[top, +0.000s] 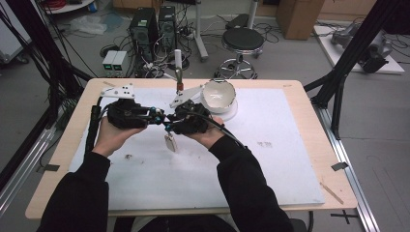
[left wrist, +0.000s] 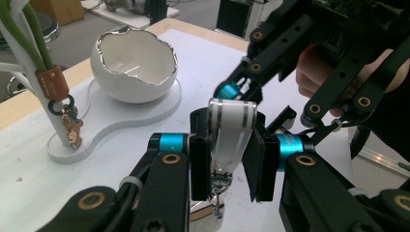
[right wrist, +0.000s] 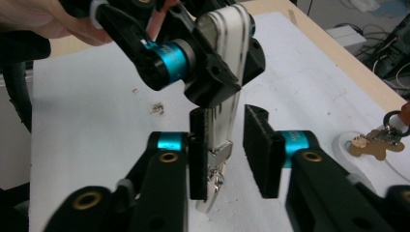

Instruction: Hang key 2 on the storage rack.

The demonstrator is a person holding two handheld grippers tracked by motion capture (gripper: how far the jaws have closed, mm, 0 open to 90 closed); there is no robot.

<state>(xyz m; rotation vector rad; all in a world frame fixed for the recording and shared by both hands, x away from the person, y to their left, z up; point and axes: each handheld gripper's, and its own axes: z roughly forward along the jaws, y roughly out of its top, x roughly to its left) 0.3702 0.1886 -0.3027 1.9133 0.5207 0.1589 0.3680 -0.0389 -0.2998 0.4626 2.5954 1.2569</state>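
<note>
1. We hold a white strap [left wrist: 231, 126] with a metal clasp [left wrist: 218, 180] between our two grippers, lifted above the white mat [top: 270, 164] near the table's middle, in front of the eggshell-shaped bowl [top: 218, 94].
2. Our left gripper [top: 153, 115] has its jaws pressed onto the strap's upper part; in the right gripper view its black pads clamp the strap from both sides just under the folded top. We judge this to be the carrying grip.
3. Our right gripper [top: 170, 122] stands lower on the strap, near the clasp. One pad touches the strap, the other stands apart from it with a gap, so these jaws are spread and not pinching.
4. We read this as a handover: one gripper bears the weight so the other can let go without the strap dropping.
5. The strap's long axis runs roughly upright, its folded end up and its clasp end hanging down towards the mat.
6. The stand [left wrist: 53, 121] with a green cord and a bear-shaped charm [left wrist: 72, 128] waits beside the bowl, on the same white base.
</note>
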